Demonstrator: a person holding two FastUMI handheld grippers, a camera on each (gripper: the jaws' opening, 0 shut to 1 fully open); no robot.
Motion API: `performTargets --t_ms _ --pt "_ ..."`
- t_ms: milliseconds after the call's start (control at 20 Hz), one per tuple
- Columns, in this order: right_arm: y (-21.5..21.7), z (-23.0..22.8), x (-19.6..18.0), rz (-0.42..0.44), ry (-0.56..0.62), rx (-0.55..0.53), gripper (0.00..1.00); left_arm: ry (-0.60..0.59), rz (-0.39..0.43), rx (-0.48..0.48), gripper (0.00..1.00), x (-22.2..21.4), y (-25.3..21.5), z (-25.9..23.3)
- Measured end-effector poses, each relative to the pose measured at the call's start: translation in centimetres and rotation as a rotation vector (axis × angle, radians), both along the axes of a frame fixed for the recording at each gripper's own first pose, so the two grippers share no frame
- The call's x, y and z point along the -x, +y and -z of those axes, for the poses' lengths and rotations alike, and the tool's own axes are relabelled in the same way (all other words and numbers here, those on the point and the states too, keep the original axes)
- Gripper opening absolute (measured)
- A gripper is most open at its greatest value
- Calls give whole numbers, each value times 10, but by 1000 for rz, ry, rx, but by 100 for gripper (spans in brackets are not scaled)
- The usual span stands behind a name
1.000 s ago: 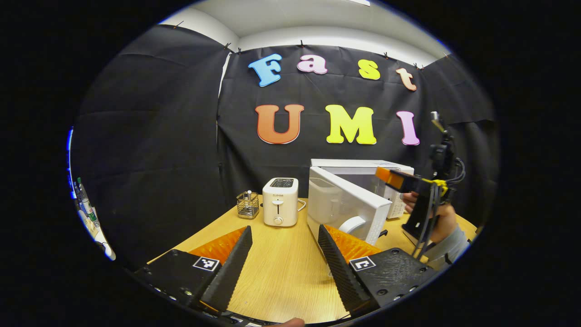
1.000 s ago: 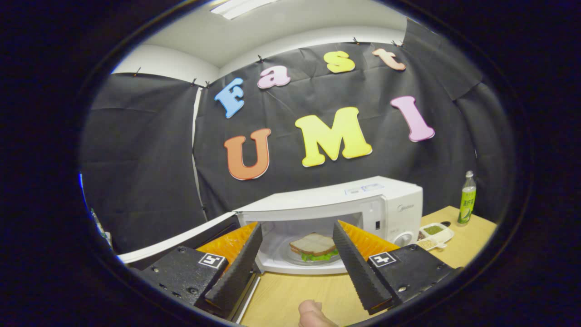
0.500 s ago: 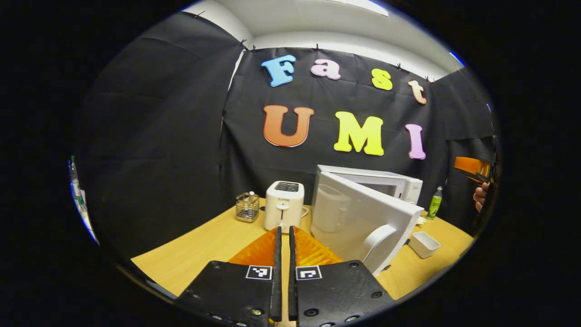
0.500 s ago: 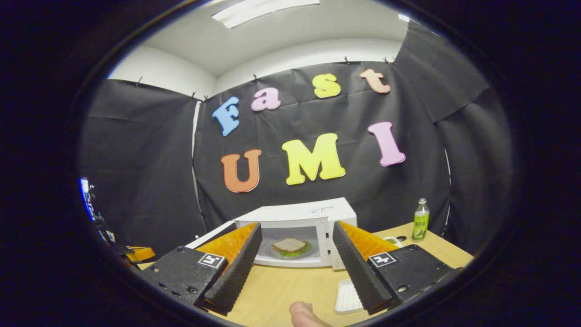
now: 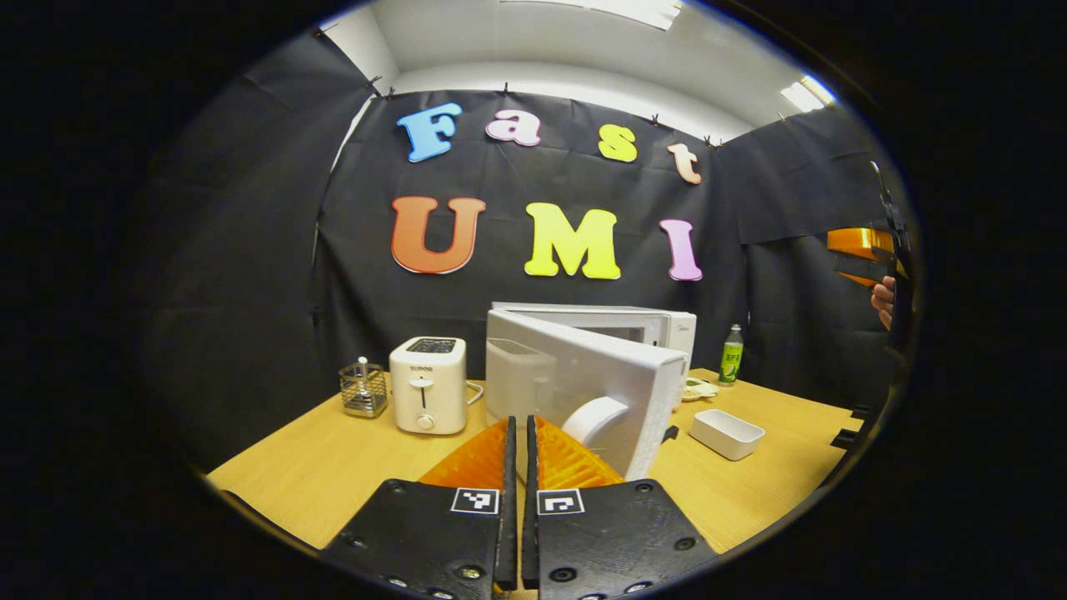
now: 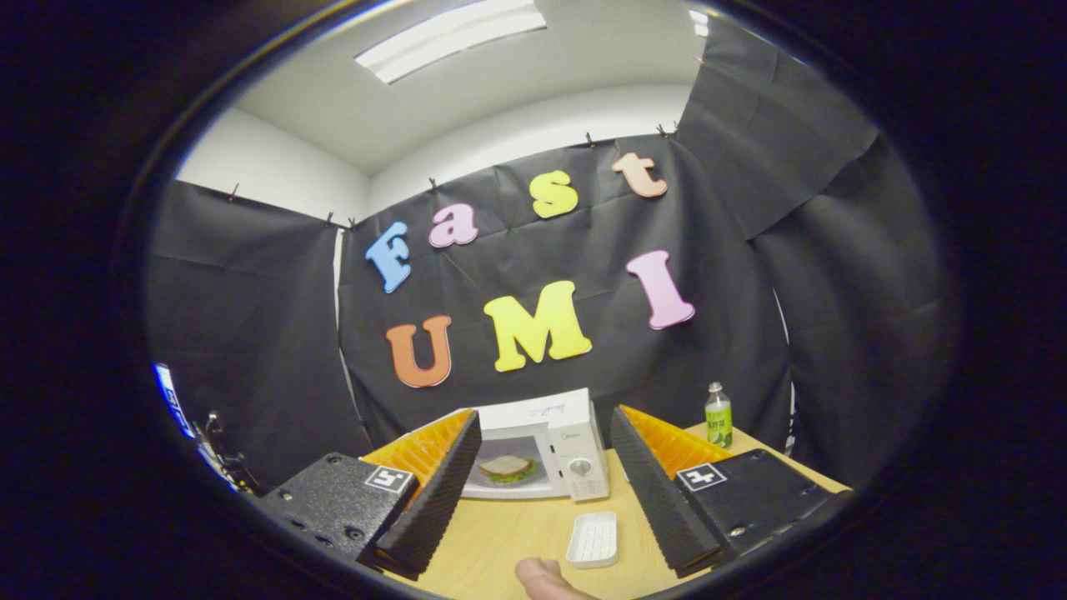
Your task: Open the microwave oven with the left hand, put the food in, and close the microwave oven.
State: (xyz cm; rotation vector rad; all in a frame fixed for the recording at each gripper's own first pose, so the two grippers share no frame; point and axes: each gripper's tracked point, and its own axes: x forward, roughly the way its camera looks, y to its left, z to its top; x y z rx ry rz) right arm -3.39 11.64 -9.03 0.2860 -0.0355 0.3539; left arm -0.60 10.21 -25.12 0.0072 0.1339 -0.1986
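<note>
1. The microwave oven [image 6: 542, 442] stands at the back of the table [image 6: 517, 533], against the black cloth, with a sandwich [image 6: 506, 467] on a plate inside its cavity.
2. Its door [image 5: 583, 392] is swung out wide, the white handle [image 5: 590, 419] facing the left gripper view.
3. The left hand-held gripper [image 5: 521, 433] is clenched on nothing, its fingers pressed nearly together, just in front of the door (not touching it, as far as I can tell).
4. The right hand-held gripper [image 6: 542, 479] is released, fingers spread wide and empty, well back from the oven.
5. A white tray [image 6: 593, 540] lies on the table in front of the oven.
6. A green bottle [image 6: 718, 416] stands to the oven's right.
7. A toaster [image 5: 428, 384] and a wire holder [image 5: 363, 389] sit to its left.
</note>
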Motion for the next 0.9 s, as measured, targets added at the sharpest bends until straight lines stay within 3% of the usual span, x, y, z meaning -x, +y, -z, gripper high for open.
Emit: performTargets --t_ms 100,150,250,300,350,400,500,550,900 --pt "-9 -5 3 3 -14 -11 99 26 30 37 0 -9 -18 8" --pt "-15 -4 7 7 -18 -8 90 32 32 47 0 -19 -21 9" --pt "-20 -2 8 10 -20 8 90 50 49 53 0 -20 -34 15" --pt "-22 0 9 13 -15 19 99 54 67 47 0 -22 -41 17" --pt "-25 3 8 16 -9 29 99 68 85 44 0 -22 -51 21" --pt "-26 3 9 15 -9 32 90 72 104 43 0 -24 -61 23" --pt "-27 3 8 10 -16 40 90 71 140 41 0 -29 -78 25" --pt "-30 5 6 12 -13 45 99 67 151 39 0 -35 -86 26" --pt "-42 27 -1 0 43 98 99 80 243 78 0 -80 -141 31"
